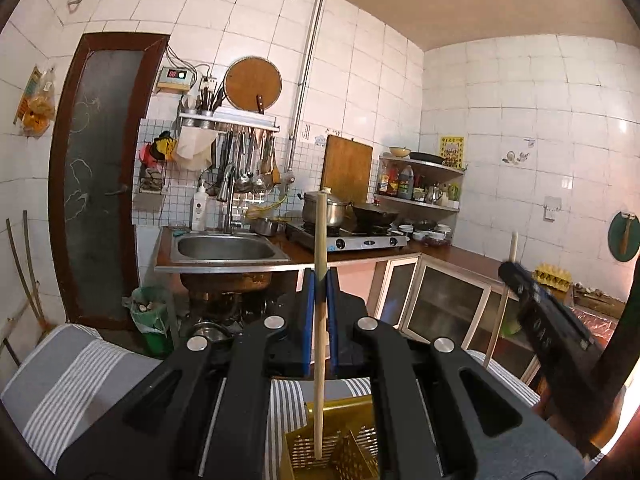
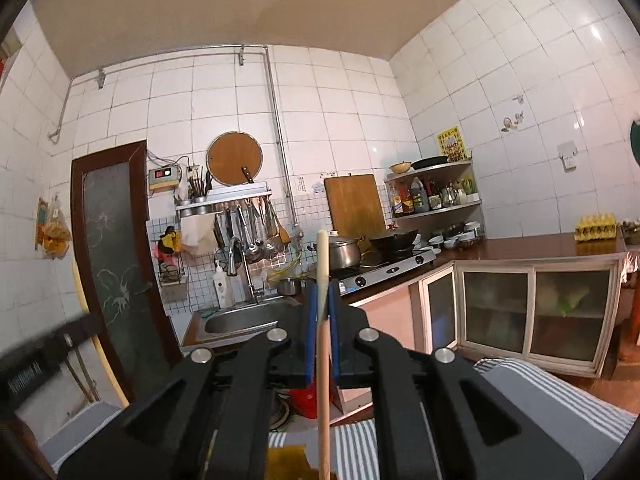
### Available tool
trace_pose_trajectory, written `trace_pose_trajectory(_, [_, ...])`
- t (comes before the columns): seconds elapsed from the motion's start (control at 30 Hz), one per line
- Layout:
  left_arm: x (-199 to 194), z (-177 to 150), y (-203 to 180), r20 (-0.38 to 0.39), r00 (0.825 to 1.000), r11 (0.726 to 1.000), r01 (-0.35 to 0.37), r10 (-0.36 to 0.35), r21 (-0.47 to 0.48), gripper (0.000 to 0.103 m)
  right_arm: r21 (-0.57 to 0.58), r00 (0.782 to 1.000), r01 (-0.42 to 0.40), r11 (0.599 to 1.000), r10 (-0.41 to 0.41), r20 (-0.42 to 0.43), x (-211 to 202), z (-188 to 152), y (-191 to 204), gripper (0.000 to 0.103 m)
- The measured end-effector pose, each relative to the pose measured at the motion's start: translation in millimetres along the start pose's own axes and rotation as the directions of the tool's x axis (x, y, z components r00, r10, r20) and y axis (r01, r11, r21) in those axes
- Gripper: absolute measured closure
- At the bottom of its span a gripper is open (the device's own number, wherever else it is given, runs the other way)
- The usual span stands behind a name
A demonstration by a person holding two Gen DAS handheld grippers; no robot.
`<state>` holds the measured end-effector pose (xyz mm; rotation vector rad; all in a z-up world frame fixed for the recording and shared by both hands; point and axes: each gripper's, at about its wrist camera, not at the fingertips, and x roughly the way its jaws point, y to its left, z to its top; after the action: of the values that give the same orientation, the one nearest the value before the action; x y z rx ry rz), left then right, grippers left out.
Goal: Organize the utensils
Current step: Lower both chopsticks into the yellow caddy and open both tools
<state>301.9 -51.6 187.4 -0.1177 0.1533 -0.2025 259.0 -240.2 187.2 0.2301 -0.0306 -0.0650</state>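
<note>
In the left wrist view my left gripper [image 1: 320,282] is shut on a pale wooden chopstick [image 1: 319,232] that stands nearly upright between the blue pads. Its lower end reaches down into a yellow perforated utensil holder [image 1: 344,444] at the bottom of that view. At the right, my right gripper [image 1: 516,276] shows blurred, with a second chopstick [image 1: 497,320] in it. In the right wrist view the right gripper [image 2: 321,294] is shut on that upright chopstick [image 2: 323,380], above a corner of the yellow holder [image 2: 286,458]. The left gripper's body [image 2: 36,360] is a blur at the left edge.
A grey-and-white striped cloth [image 1: 80,376] lies under the holder. Ahead are a steel sink [image 1: 224,248], a gas stove [image 1: 352,238] with a pot [image 1: 324,208] and wok [image 1: 376,214], hanging utensils [image 1: 248,160], a dark door [image 1: 100,184], glass-front cabinets [image 2: 532,312] and an egg carton [image 2: 596,226].
</note>
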Motion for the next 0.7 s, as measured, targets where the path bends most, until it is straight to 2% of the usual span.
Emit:
trace_pose_trajectory(0.2, [27, -34, -2, -0.031, 0.999, 1.000, -0.019, 0.020, 0.023, 0.098, -0.029, 1.000, -0.021, 0.999, 0.021, -0.010, 16, -26, 4, 0.097])
trace_pose_trajectory(0.43, [46, -71, 8, -0.105, 0.994, 0.999, -0.036, 0.038, 0.020, 0.098, -0.074, 0.993, -0.040, 0.996, 0.032, -0.112, 23, -71, -3, 0.097])
trace_pose_trajectory(0.6, [47, -77, 16, -0.161, 0.986, 0.999, -0.052, 0.051, -0.003, 0.097, -0.093, 0.982, -0.050, 0.994, 0.032, -0.188, 21, -81, -7, 0.095])
trace_pose_trajectory(0.63, [45, -75, 17, -0.165, 0.985, 0.999, -0.052, 0.052, 0.000, 0.089, -0.102, 0.977, -0.047, 0.994, 0.024, -0.210, 19, -78, -8, 0.090])
trace_pose_trajectory(0.67, [40, -71, 18, -0.167, 0.984, 0.998, -0.059, 0.058, 0.003, 0.082, -0.107, 0.975, -0.038, 0.993, 0.014, -0.220, 16, -74, -10, 0.065])
trace_pose_trajectory(0.7, [36, -68, 19, -0.165, 0.984, 0.998, -0.063, 0.063, 0.005, 0.063, -0.105, 0.974, -0.026, 0.994, 0.002, -0.225, 11, -70, -13, 0.038])
